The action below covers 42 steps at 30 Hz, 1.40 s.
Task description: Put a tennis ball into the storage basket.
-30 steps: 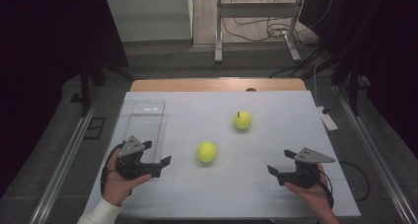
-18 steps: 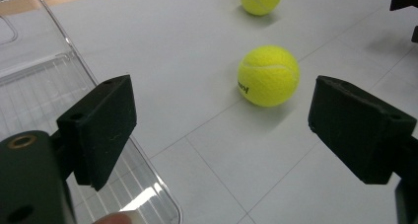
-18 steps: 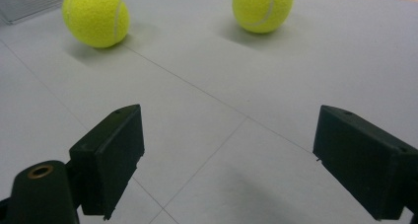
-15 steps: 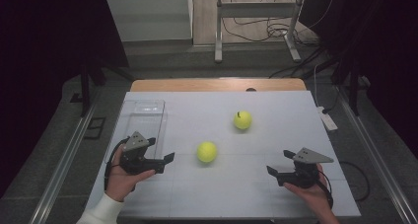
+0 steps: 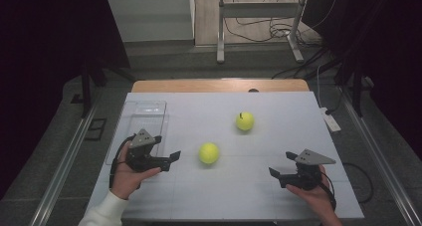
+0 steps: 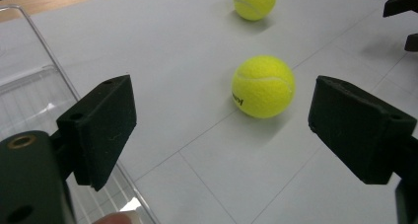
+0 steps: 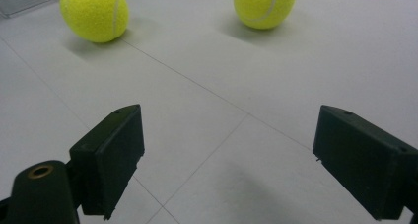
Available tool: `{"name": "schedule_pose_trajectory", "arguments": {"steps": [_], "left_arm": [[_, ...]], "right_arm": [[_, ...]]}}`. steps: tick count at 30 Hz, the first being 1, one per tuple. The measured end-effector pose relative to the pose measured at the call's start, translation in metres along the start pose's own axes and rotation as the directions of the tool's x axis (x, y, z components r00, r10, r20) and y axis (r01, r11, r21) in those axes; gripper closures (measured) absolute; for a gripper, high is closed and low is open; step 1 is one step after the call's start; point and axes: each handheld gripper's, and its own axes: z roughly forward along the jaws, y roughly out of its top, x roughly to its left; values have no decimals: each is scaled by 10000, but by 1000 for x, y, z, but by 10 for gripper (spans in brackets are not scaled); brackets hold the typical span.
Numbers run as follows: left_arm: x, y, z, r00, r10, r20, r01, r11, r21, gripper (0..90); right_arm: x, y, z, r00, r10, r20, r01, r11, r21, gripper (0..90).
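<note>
Left gripper [image 5: 171,158] nudged nearer ball [image 5: 209,153]; tray [image 5: 144,111] empty.

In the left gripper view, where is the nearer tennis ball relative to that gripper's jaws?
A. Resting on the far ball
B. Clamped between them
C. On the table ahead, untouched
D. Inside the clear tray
C: the nearer tennis ball lies on the table beyond the open left gripper.

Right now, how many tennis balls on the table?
2. Near ball sits mid-table, ahead of the left gripper; far ball lies beyond it, toward the right. None in the tray.
</note>
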Motion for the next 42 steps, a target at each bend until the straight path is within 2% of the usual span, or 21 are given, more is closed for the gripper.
{"name": "schedule_pose_trajectory", "arguments": {"steps": [31,35,42], "left_arm": [[-6,27,31,9986,180,499,-198,9992,359,119],[-7,29,36,9973,147,718,-178,9989,422,119],[-9,33,42,9965,183,814,-226,9984,525,119]], "right_arm": [[0,-1,0,10000,-3,-18,3,10000,34,126],[0,-2,0,10000,-4,-11,4,10000,44,126],[0,-2,0,10000,-12,19,12,10000,74,126]]}}
